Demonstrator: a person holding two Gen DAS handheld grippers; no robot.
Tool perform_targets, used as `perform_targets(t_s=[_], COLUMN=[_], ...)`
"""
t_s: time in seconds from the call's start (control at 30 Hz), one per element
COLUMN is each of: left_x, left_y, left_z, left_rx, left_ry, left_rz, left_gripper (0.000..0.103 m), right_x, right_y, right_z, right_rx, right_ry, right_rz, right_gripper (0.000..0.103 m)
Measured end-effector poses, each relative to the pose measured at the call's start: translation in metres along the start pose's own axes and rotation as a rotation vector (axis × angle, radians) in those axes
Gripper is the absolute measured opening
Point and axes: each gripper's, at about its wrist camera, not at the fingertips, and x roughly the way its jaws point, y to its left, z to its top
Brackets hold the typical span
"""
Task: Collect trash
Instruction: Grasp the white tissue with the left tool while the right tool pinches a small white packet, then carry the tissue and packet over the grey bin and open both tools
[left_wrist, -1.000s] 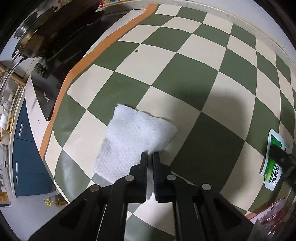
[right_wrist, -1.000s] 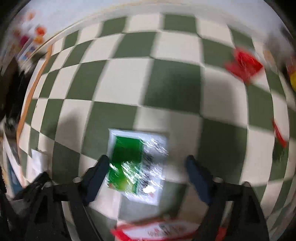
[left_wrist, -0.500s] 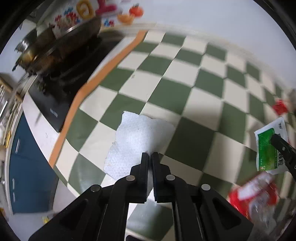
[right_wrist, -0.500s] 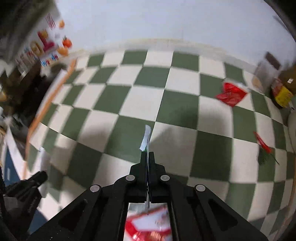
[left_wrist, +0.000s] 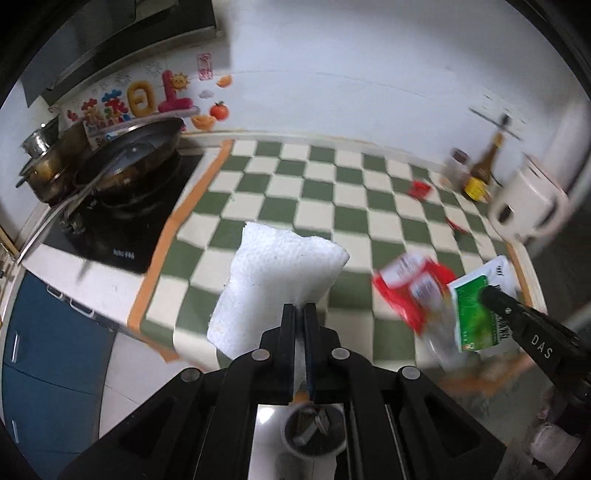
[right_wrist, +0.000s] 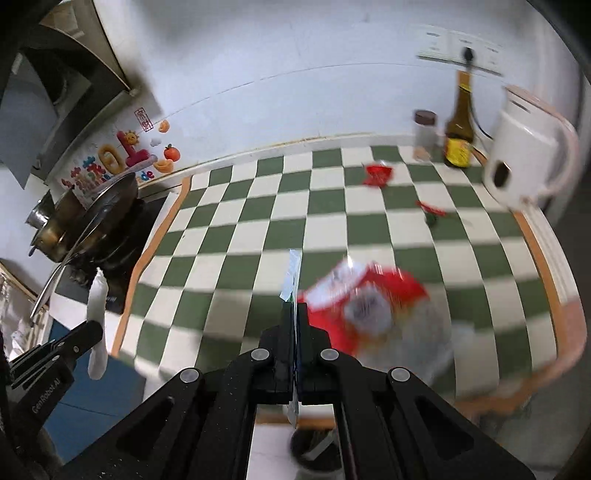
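Note:
My left gripper (left_wrist: 299, 307) is shut on a white paper towel (left_wrist: 273, 284) and holds it in the air above the checkered counter (left_wrist: 332, 206). My right gripper (right_wrist: 296, 307) is shut on a green and white packet (right_wrist: 291, 275), seen edge-on; the packet also shows flat in the left wrist view (left_wrist: 480, 302). A red and white wrapper (right_wrist: 365, 302) lies blurred near the counter's front edge. A small red wrapper (right_wrist: 377, 173) and a red-green scrap (right_wrist: 430, 212) lie farther back. A small bin (left_wrist: 314, 430) sits on the floor below both grippers.
A black stove (left_wrist: 122, 206) with a pan (left_wrist: 129, 158) and pots stands at the left. A white kettle (right_wrist: 528, 147), a dark bottle (right_wrist: 460, 125) and a jar (right_wrist: 424, 134) stand at the back right. Blue cabinets (left_wrist: 48, 332) are below left.
Both grippers have risen and pulled back from the counter, lifting the paper towel and the green packet. The right gripper closed on the packet a second ago. The bin has come into view.

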Motion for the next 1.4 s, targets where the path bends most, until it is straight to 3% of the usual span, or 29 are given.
perform_targets(t_s=[0.17,0.33,0.5,0.67,0.8,0.97,1.13,1.3,1.33,1.4], left_x=[-0.001,0.046,0.143,0.255,0.357,0.455,0.502,0.51,0.509,0.504], left_y=[-0.001,-0.007,-0.007,-0.01,-0.023,-0.038,-0.037,-0.034,-0.034,-0.024], left_z=[-0.05,-0.108,-0.171,-0.233,-0.288,-0.355,-0.392,-0.403,-0.404,-0.401], left_rx=[0.064,0.055,-0.09,-0.219,-0.217,-0.167,-0.128,-0.079,-0.067,-0.041], left_ry=[0.116,0.304,0.558,0.705,0.769,0.852,0.895,0.906,0.9,0.883], left_rz=[-0.065,-0.125,-0.244,-0.281,-0.24,-0.216,-0.191,-0.152,-0.141,-0.115], left_gripper=[0.002,0.002,0.002,0.002,0.002,0.002,0.003,0.005,0.009,0.029], right_x=[-0.03,-0.018,0.05,0.159,0.252,0.363,0.425,0.46,0.464,0.467], right_y=[-0.012,-0.04,-0.085,-0.143,-0.183,-0.214,-0.222,-0.217,-0.216,-0.212], right_z=[-0.075,-0.148,-0.223,-0.31,-0.377,-0.457,-0.502,-0.523,-0.523,-0.525], right_rx=[0.051,0.108,0.205,0.284,0.343,0.318,0.28,0.245,0.243,0.225], right_ry=[0.071,0.201,0.366,0.492,0.577,0.666,0.73,0.784,0.794,0.816], right_rz=[0.003,0.006,-0.004,-0.021,-0.014,-0.011,-0.021,-0.036,-0.033,-0.059], right_gripper=[0.0,0.0,0.0,0.0,0.0,0.0,0.0,0.001,0.002,0.008])
